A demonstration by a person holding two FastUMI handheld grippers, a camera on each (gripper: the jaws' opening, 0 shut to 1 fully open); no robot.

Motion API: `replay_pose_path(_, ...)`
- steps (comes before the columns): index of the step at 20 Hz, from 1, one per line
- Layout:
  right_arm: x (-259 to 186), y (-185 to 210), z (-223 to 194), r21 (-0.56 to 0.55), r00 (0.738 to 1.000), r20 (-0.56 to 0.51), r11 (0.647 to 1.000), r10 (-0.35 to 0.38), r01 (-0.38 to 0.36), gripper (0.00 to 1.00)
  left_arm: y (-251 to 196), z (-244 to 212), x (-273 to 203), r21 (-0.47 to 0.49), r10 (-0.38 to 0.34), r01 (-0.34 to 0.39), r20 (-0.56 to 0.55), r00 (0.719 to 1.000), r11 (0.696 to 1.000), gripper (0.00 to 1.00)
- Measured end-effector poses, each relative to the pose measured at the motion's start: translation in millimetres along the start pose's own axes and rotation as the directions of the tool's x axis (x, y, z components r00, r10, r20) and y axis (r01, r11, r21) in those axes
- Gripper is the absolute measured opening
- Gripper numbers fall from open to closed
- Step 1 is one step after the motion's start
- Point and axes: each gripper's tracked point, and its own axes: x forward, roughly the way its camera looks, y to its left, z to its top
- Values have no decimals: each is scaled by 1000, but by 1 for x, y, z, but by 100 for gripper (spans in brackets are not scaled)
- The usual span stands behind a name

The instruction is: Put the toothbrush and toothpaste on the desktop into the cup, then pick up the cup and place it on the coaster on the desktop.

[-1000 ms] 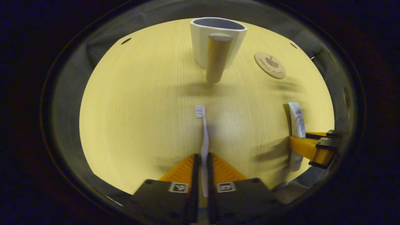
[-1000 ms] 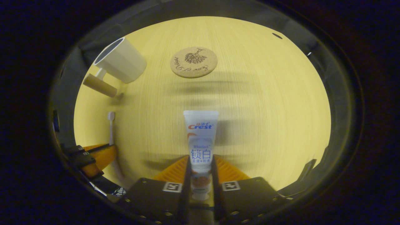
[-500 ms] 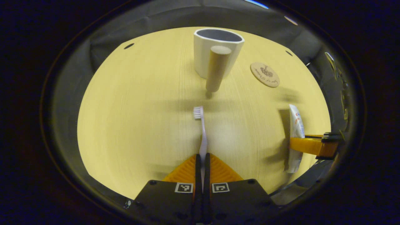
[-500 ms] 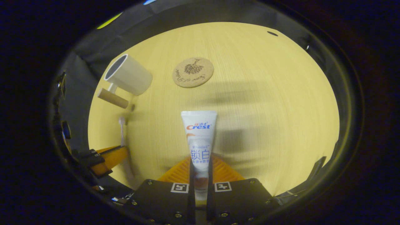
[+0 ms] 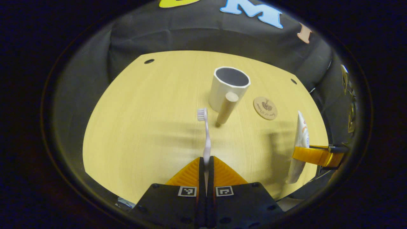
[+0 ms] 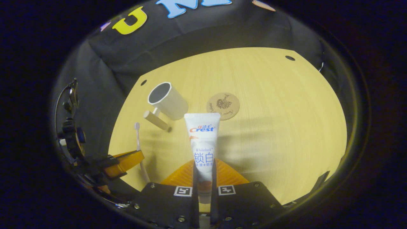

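Note:
My left gripper (image 5: 206,163) is shut on the white toothbrush (image 5: 206,133), which is lifted off the wooden desktop (image 5: 143,127) with its bristle head pointing away. The right gripper (image 6: 203,167) is shut on the white toothpaste tube (image 6: 202,136), also held above the desk. A white cup (image 5: 229,87) with a wooden handle (image 5: 226,108) stands upright and empty ahead of both grippers. To the cup's right lies the round cork coaster (image 5: 265,108). In the right gripper view the cup (image 6: 168,101) is to the left and the coaster (image 6: 223,106) sits behind the tube.
The other gripper's orange fingers (image 5: 314,155) with the tube show at the right of the left gripper view. Black cloth walls (image 5: 197,35) close in the desk's far edge and sides. Small dark holes (image 5: 148,61) mark the desk's far corners.
Both grippers have risen, lifting the toothbrush and the toothpaste off the desk. The left gripper's fingers closed fully on the toothbrush. The cup and coaster now look farther off and smaller.

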Motion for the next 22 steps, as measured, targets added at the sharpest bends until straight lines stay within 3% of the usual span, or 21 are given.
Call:
replay_pose_path(5, -15, 13, 31, -35, 993, 113, 999, 26, -22, 15, 7, 39, -20, -23, 18, -15, 132, 991, 1000, 7)
replay_pose_path(8, -25, 24, 50, -67, 979, 193, 997, 61, -49, 15, 11, 70, -31, -62, 26, -12, 244, 969, 998, 7)
replay_pose_path(11, -35, 27, 69, -118, 962, 267, 993, 64, -33, 15, 9, 110, -47, -101, 7, 34, 376, 927, 994, 7)
replay_pose_path(15, -38, 34, 81, -131, 945, 319, 991, 74, -34, 15, 11, 156, -67, -59, 3, 31, 511, 860, 998, 7)
replay_pose_path(22, -41, 38, 106, -126, 913, 402, 992, 74, -25, 15, -16, 207, -61, -13, -82, 116, 625, 776, 993, 7)
